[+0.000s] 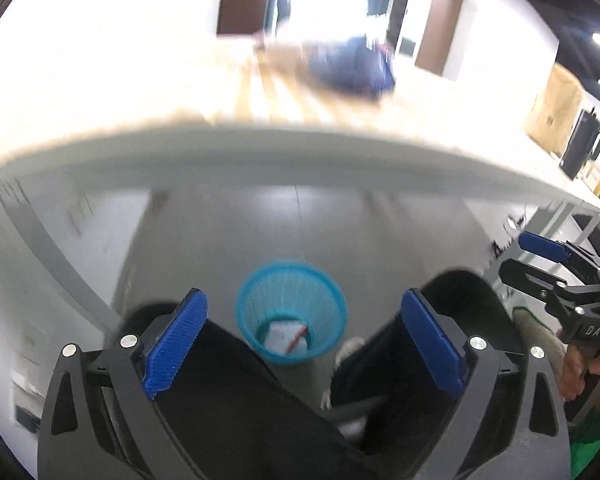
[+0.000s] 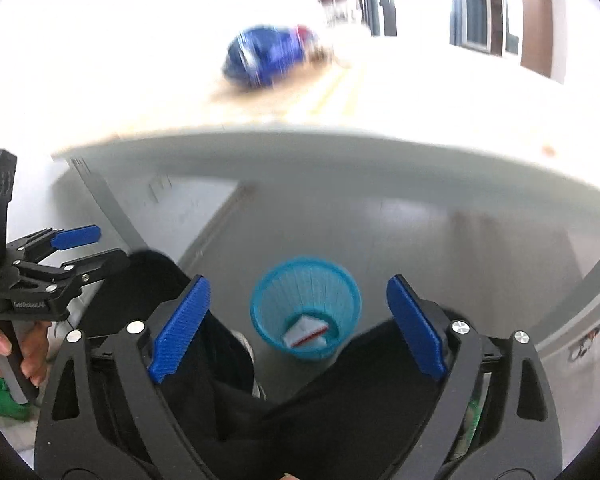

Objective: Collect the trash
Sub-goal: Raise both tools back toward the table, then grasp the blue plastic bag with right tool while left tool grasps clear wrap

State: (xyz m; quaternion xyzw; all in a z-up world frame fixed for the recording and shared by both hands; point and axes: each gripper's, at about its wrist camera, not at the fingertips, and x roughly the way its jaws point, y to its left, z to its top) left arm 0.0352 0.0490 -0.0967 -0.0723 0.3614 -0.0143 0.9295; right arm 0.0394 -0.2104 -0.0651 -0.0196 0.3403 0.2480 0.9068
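Observation:
A blue mesh waste basket [image 1: 291, 312] stands on the grey floor under the table edge, with white paper trash with a red strip [image 1: 287, 338] inside. It also shows in the right wrist view [image 2: 305, 307], with the trash [image 2: 307, 333] at its bottom. My left gripper [image 1: 304, 344] is open and empty, held above the basket. My right gripper [image 2: 300, 328] is open and empty, also above the basket. A blurred blue crumpled object [image 1: 350, 68] lies far back on the wooden tabletop; it also shows in the right wrist view [image 2: 266, 58].
The table's pale front edge [image 1: 300, 152] runs across both views. The person's dark-trousered legs [image 1: 228, 392] flank the basket. The right gripper shows at the left wrist view's right side [image 1: 568, 280]; the left gripper shows at the right wrist view's left [image 2: 52, 268]. A cardboard box [image 1: 554, 108] stands far right.

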